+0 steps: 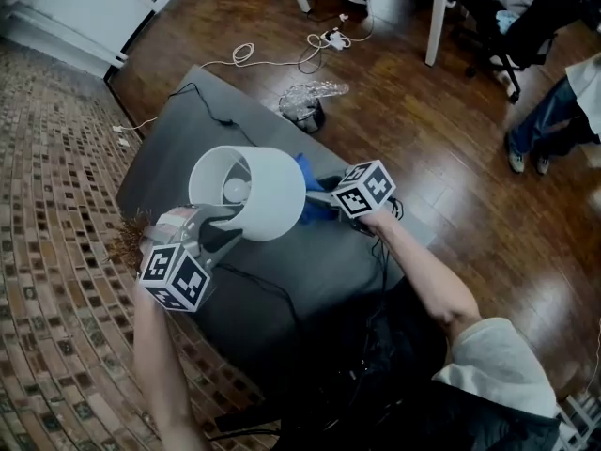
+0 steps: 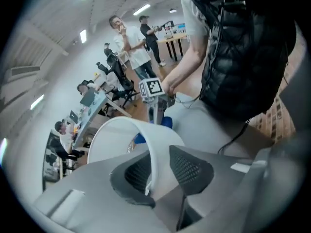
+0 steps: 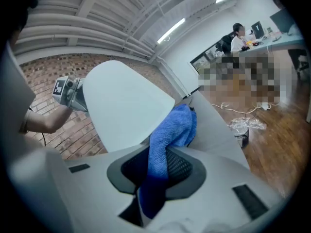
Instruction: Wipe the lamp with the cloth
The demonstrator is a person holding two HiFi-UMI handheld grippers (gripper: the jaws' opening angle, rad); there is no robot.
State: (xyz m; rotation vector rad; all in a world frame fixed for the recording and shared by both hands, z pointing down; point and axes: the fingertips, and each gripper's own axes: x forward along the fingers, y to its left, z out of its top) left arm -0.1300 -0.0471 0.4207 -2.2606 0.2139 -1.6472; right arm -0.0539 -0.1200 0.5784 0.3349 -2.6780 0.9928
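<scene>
A lamp with a white shade (image 1: 268, 191) stands on a dark grey table (image 1: 178, 158), its bulb (image 1: 235, 191) visible through the open top. My left gripper (image 1: 228, 231) comes in from the lower left. In the left gripper view the shade's thin wall (image 2: 121, 135) sits between the pads of the left gripper (image 2: 160, 166), which is shut on it. My right gripper (image 1: 319, 200) is at the shade's right side, shut on a blue cloth (image 1: 302, 172). In the right gripper view the cloth (image 3: 170, 130) hangs out of the right gripper (image 3: 158, 166) against the shade (image 3: 121, 106).
Black cables (image 1: 272, 289) run across the table. Beyond its far edge, on the wooden floor, stand a crumpled clear plastic item (image 1: 308, 101) and white cords (image 1: 324, 40). A person's legs (image 1: 554, 120) are at the right. Brick-patterned floor (image 1: 56, 205) lies to the left.
</scene>
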